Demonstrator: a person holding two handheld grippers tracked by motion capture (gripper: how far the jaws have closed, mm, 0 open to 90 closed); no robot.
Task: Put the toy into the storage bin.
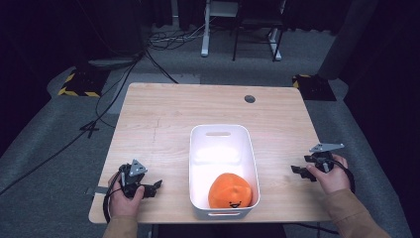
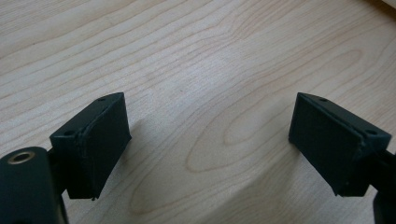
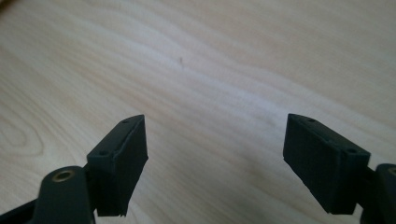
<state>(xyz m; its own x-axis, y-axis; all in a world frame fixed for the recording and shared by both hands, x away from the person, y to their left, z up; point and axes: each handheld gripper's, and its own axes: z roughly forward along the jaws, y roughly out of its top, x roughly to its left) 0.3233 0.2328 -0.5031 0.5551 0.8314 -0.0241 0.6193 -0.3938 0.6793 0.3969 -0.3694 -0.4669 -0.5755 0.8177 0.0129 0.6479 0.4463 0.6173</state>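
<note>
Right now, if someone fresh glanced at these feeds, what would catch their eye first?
The orange plush toy with a smiling face stands out most, lying at the near end of the white bin in the middle of the wooden table. Next come the two hand-held grippers flanking the bin: the left gripper and the right gripper, both with jaws open over bare wood.

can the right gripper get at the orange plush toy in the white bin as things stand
Probably yes. The right gripper is open and empty beside the white bin, whose top is open. The orange plush toy lies uncovered at its near end, so only the bin wall must be cleared.
</note>
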